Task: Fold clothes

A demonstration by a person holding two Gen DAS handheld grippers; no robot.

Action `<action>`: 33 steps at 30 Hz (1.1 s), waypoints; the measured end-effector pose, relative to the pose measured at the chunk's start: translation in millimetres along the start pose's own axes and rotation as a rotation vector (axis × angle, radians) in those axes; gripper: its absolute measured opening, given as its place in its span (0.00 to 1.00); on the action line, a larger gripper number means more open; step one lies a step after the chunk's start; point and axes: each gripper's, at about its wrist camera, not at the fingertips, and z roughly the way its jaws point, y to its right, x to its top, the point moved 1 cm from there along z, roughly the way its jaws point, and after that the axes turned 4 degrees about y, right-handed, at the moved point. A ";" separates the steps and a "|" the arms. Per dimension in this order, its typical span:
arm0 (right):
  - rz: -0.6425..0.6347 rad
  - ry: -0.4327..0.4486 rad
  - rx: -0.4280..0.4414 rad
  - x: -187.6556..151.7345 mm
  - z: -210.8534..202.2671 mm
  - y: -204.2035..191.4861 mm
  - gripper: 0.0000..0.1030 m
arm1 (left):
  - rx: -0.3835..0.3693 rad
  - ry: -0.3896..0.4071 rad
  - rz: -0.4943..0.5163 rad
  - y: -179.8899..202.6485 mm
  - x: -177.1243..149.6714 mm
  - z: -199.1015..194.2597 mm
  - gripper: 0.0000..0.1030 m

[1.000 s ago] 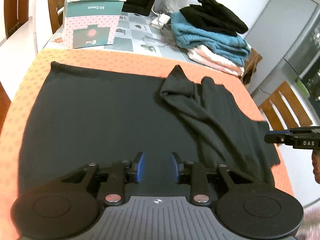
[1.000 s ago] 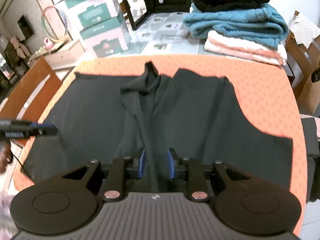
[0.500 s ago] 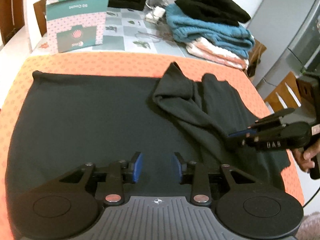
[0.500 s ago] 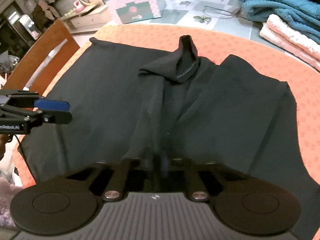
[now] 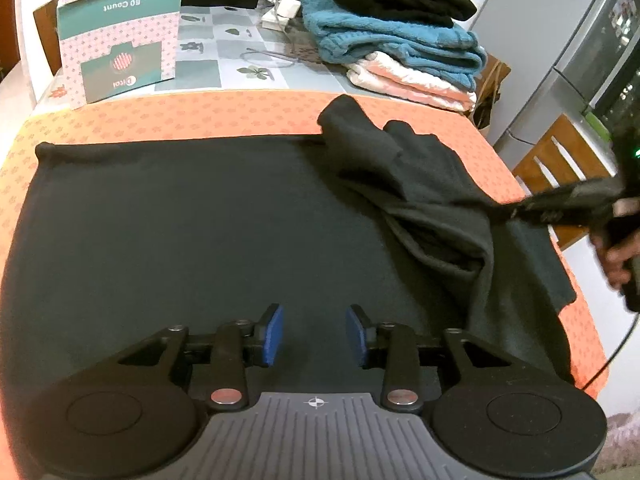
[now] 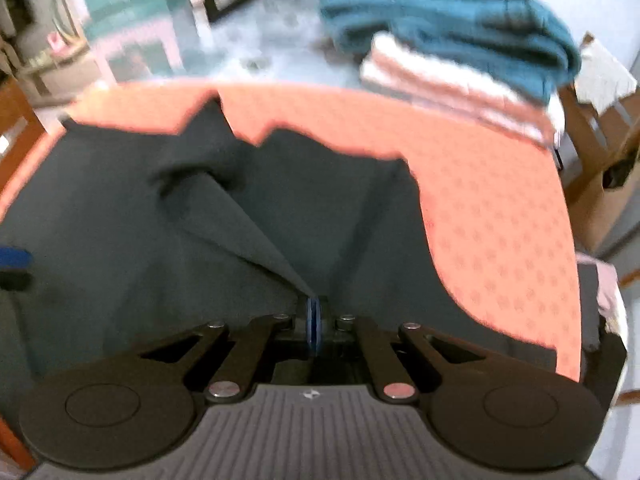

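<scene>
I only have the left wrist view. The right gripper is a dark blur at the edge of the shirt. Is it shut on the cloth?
Observer: Yes. In the right wrist view the right gripper has its pads together, pinching a ridge of the shirt that runs up taut from the pinch.
Operator: Where is the left gripper from that side?
Observer: Only a blue fingertip shows at the far left edge, above the shirt.
Operator: Anything right of the shirt I can't see?
Observer: Bare orange cloth, then a cardboard box past the table edge.
</scene>
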 end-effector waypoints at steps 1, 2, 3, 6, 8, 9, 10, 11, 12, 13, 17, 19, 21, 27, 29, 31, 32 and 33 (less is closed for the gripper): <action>0.003 -0.010 -0.007 -1.3 4.3 -0.5 0.04 | -0.005 0.000 0.001 1.4 0.3 -0.2 0.39; 0.008 0.005 0.002 -0.2 0.0 -1.3 0.04 | -0.007 0.001 0.003 3.4 0.2 -0.5 0.40; 0.014 0.021 0.011 1.0 -4.3 -2.0 0.07 | -0.009 0.002 0.005 5.5 -0.2 -1.0 0.40; -0.001 0.077 0.034 11.4 -22.6 -6.5 0.16 | -0.023 0.003 -0.012 11.7 -2.7 -0.4 0.42; -0.048 0.119 0.052 24.1 -34.1 -13.0 0.23 | -0.040 -0.002 -0.022 16.0 -5.0 2.1 0.42; -0.068 0.132 0.075 31.5 -36.7 -17.3 0.26 | -0.046 -0.009 -0.020 19.1 -6.5 4.3 0.42; -0.076 0.135 0.096 37.8 -36.8 -20.4 0.29 | -0.052 -0.017 -0.016 22.4 -8.0 6.7 0.42; -0.076 0.138 0.122 44.6 -34.2 -23.8 0.29 | -0.055 -0.025 -0.009 26.1 -9.4 8.9 0.42; -0.076 0.140 0.148 51.4 -31.6 -27.2 0.29 | -0.058 -0.032 0.002 30.0 -10.7 10.6 0.42; -0.060 0.133 0.167 57.1 -26.0 -29.1 0.31 | -0.061 -0.039 0.015 33.8 -12.0 12.2 0.43; -0.010 0.099 0.231 78.4 -0.1 -36.6 0.49 | -0.068 -0.053 0.057 41.4 -14.7 14.1 0.44; -0.001 0.078 0.251 88.9 16.6 -39.1 0.54 | -0.075 -0.060 0.063 42.7 -15.2 14.7 0.45; 0.031 0.035 0.263 95.9 34.6 -37.5 0.56 | -0.095 -0.061 0.066 44.1 -15.2 14.9 0.45; 0.100 -0.055 0.360 103.7 73.1 -32.1 0.27 | -0.267 -0.095 0.100 58.7 -18.5 20.8 0.44; 0.098 -0.061 0.383 104.1 75.2 -30.8 0.12 | -0.309 -0.117 0.106 65.9 -21.0 27.8 0.44; 0.083 -0.051 0.393 107.2 70.9 -28.8 0.10 | -0.355 -0.150 0.096 72.6 -21.2 37.8 0.44; 0.069 -0.037 0.391 110.0 65.5 -27.4 0.10 | -0.373 -0.159 0.096 74.9 -20.6 41.8 0.44; 0.055 -0.019 0.384 113.8 57.6 -24.7 0.10 | -0.382 -0.171 0.100 77.2 -20.1 46.3 0.43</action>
